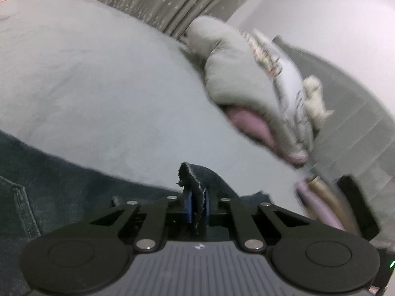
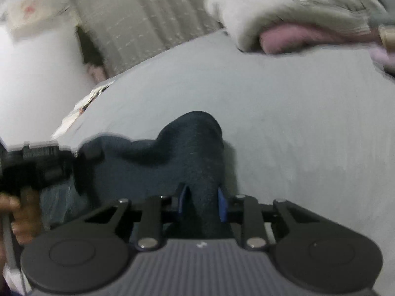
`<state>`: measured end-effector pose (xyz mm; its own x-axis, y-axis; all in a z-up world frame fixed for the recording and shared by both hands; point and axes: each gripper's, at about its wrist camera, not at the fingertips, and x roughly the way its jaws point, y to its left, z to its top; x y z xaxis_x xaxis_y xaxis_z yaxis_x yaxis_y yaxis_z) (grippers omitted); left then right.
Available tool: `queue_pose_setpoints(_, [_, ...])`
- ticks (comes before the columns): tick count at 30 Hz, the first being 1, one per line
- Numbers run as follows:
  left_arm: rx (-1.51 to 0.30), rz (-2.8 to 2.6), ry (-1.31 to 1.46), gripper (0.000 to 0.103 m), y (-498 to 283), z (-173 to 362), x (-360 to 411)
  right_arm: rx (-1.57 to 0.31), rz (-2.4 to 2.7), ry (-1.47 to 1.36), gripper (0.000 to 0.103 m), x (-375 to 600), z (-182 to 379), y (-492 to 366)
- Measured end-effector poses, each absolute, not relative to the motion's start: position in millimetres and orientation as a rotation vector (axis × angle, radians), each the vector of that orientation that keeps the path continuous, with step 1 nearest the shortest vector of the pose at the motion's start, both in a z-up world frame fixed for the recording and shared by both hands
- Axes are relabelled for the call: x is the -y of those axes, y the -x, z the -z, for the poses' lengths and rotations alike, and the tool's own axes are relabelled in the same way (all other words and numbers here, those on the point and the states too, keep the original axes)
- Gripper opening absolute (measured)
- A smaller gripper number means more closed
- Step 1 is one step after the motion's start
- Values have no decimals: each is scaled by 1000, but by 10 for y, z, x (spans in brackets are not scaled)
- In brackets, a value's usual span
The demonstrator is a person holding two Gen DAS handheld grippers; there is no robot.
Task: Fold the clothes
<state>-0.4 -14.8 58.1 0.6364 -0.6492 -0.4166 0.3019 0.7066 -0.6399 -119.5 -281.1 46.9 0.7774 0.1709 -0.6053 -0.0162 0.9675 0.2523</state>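
Dark blue jeans (image 1: pixel 61 185) lie on a grey bed sheet (image 1: pixel 98 74), filling the lower left of the left wrist view. My left gripper (image 1: pixel 196 204) is shut on a frayed edge of the jeans, which stands up between the blue pads. My right gripper (image 2: pixel 202 202) is shut on a thick bunched fold of the same jeans (image 2: pixel 195 148). The left gripper body and the hand holding it show at the left of the right wrist view (image 2: pixel 37 162).
A pile of folded clothes, grey, pink and patterned (image 1: pixel 259 86), sits at the far side of the bed, also in the right wrist view (image 2: pixel 284 19). A grey curtain (image 1: pixel 160 0) hangs behind. Papers (image 2: pixel 84 103) lie at the bed's left edge.
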Motion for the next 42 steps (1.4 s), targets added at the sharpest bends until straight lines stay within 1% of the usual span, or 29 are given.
queue_pose_setpoints(3, [-747, 554, 540, 7, 65, -577, 136, -698, -86, -96, 26, 2647, -422, 1275])
queue_pose_setpoints(5, [-765, 531, 522, 7, 137, -547, 140, -729, -63, -91, 36, 2631, -366, 1261])
queue_pose_setpoints(6, [-768, 517, 507, 8, 193, -538, 142, -749, -53, -94, 37, 2645, -338, 1222])
queue_pose_setpoints(7, [-771, 503, 492, 8, 248, -530, 144, -753, -57, -85, 43, 2639, -363, 1187])
queue_pose_setpoints(8, [-779, 485, 494, 9, 244, -515, 127, -749, -59, -74, 51, 2636, -404, 1170])
queue_pose_setpoints(11, [-802, 432, 502, 9, 216, -468, 70, -660, -46, -62, 56, 2686, -661, 1248])
queue_pose_setpoints(12, [-813, 377, 470, 9, 200, -444, 64, -585, -35, -124, 56, 2782, -770, 1295])
queue_pose_setpoints(13, [-813, 346, 445, 9, 179, -429, 65, -559, -32, -171, 55, 2840, -815, 1297])
queue_pose_setpoints(15, [-819, 310, 428, 9, 136, -396, 55, -542, -49, -258, 44, 2900, -819, 1180])
queue_pose_setpoints(16, [-823, 312, 436, 9, 135, -385, 48, -543, -63, -300, 28, 2915, -797, 1089])
queue_pose_setpoints(17, [-827, 314, 444, 9, 135, -375, 40, -551, -77, -330, 15, 2922, -772, 1005])
queue_pose_setpoints(18, [-830, 316, 452, 9, 136, -365, 32, -575, -89, -331, 11, 2918, -736, 949])
queue_pose_setpoints(19, [-833, 318, 460, 9, 136, -355, 25, -602, -99, -327, 10, 2909, -676, 877])
queue_pose_setpoints(21, [-805, 356, 441, 9, 185, -410, 47, -669, -78, -250, 10, 2751, -466, 588])
queue_pose_setpoints(23, [-761, 432, 416, 11, 270, -494, 109, -717, -104, -239, 10, 2727, -380, 479])
queue_pose_setpoints(27, [-739, 523, 329, 14, 370, -572, 348, -776, -149, -248, 10, 2778, -314, 382])
queue_pose_setpoints(28, [-745, 515, 315, 15, 370, -564, 363, -783, -159, -269, 10, 2819, -306, 389])
queue_pose_setpoints(30, [-758, 493, 290, 22, 367, -543, 379, -781, -165, -298, 10, 2884, -310, 426])
queue_pose_setpoints(31, [-764, 482, 277, 22, 365, -533, 388, -773, -163, -290, 12, 2896, -338, 461])
queue_pose_setpoints(33, [-776, 461, 252, 22, 361, -512, 405, -754, -137, -270, 22, 2917, -481, 608])
queue_pose_setpoints(35, [-788, 439, 227, 22, 357, -491, 421, -734, -140, -255, 39, 2966, -596, 732])
queue_pose_setpoints(37, [-800, 417, 202, 23, 354, -470, 438, -737, -174, -200, 41, 2957, -669, 891])
queue_pose_setpoints(40, [-818, 384, 164, 26, 348, -439, 464, -824, -211, -104, 45, 2826, -497, 1000])
queue_pose_setpoints(42, [-826, 365, 156, 28, 338, -413, 456, -849, -223, -71, 45, 2783, -446, 1072])
